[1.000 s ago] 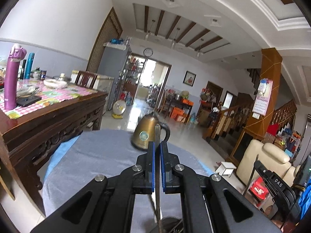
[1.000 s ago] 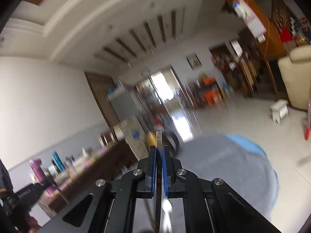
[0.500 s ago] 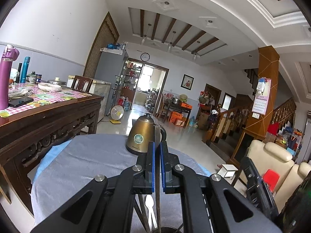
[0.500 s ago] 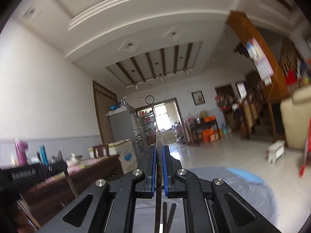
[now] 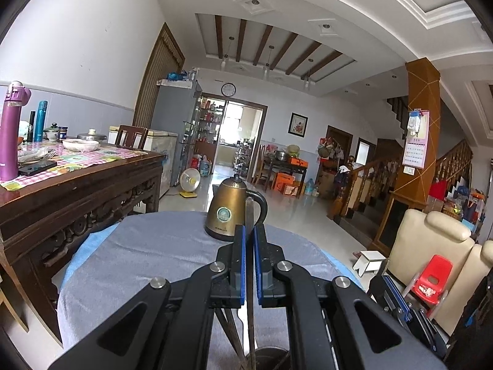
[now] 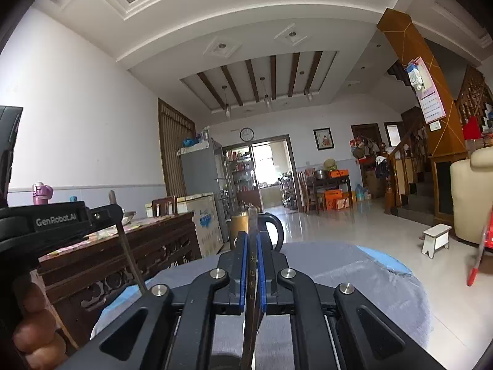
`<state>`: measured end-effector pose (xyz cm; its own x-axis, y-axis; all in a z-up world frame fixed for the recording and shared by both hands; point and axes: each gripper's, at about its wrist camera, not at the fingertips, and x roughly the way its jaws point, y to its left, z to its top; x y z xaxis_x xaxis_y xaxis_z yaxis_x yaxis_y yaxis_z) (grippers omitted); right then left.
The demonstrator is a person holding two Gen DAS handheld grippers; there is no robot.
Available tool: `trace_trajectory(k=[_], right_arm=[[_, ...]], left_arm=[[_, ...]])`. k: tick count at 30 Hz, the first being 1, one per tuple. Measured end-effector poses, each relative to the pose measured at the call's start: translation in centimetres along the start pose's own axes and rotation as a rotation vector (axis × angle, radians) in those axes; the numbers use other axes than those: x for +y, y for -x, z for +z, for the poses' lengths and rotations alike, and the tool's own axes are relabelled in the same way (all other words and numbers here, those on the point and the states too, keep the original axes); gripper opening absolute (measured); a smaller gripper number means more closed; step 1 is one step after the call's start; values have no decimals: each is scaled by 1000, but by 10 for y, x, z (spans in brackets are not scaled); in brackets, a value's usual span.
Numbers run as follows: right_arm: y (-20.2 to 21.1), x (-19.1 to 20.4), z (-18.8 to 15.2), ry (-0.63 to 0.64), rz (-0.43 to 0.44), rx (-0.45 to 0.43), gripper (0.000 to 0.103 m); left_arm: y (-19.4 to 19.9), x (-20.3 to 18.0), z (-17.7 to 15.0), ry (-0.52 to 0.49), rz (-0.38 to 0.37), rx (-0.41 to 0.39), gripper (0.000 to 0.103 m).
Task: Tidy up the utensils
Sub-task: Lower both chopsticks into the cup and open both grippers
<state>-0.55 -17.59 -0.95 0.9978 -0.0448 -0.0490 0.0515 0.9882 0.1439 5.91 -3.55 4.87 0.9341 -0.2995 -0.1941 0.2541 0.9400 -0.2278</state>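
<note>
My left gripper [image 5: 249,237] is shut on a dark chopstick [image 5: 250,215] that stands upright between the blue pads, over the round table with a grey cloth [image 5: 148,246]. Its lower end reaches down to a dark holder [image 5: 271,356] at the bottom edge, where more dark sticks [image 5: 229,330] lean. My right gripper [image 6: 252,240] is shut on another dark chopstick [image 6: 252,225] with gold characters, also upright. The left gripper and its chopstick [image 6: 129,256] show at the left of the right wrist view.
A brass kettle [image 5: 231,208] stands at the far side of the grey cloth. A carved wooden table [image 5: 77,191] with bottles and dishes is on the left. A cream armchair [image 5: 431,265], a red child's chair [image 5: 431,280] and a small white stool [image 5: 368,260] are on the right.
Both grippers have levelled out and steadied, still shut on their chopsticks. The right view swung from a blurred tilt to face the room, and the left gripper now appears at its left.
</note>
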Motion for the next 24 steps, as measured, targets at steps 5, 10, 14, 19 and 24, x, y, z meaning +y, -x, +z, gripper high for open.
trace_trajectory(k=[5,10,14,19,24], right_arm=[[14,-10,-1,-2,3,20,7],[22,-13,-7,10,2,39,7],[26,-19,-8,6,11,44,7],[25,-18,-7,-20,31,56,7],[23,-19,-7,-32,44,68,8]], left_arm=[[5,0,-5,-19,-1,10,5],[7,3,-11,-31,0,18,5],[2,8,-14,-20,-2,43,5],[0,7,-17,-28,0,56,5],[-2,6,-20,-33,1,72,5]])
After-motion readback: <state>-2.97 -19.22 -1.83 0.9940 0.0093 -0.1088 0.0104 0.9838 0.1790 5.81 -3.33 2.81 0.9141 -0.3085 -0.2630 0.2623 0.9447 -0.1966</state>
